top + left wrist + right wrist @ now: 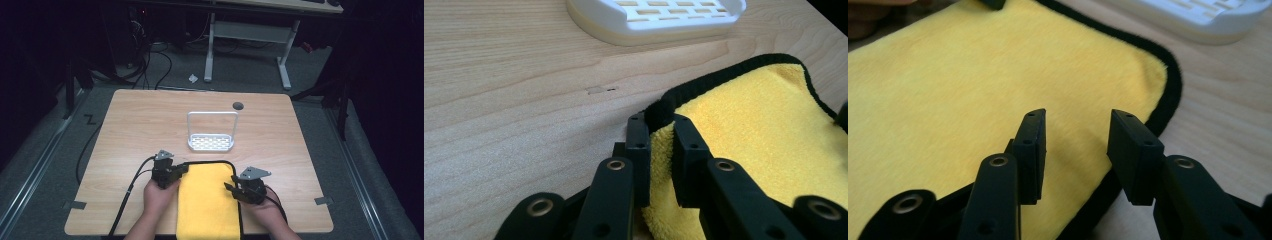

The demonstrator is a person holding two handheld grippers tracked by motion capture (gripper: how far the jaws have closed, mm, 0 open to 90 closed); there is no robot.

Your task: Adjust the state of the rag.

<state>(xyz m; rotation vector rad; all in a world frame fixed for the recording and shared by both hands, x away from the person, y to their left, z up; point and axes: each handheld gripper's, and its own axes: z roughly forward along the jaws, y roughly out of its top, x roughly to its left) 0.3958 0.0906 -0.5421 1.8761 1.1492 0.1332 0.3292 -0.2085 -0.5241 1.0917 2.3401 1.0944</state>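
Cloth [209, 200] is getting pinched at its black hem by the left gripper [659, 145] while the right gripper [1075, 150] is hovering released, so lifting now is probably going to drag it crooked across the bench [140, 125].

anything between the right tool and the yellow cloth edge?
Nothing visible. The right tool hangs open right over the yellow cloth near its black-trimmed edge, no object between. The left tool already pinches the cloth's far corner. The white rack sits apart, further up the table.
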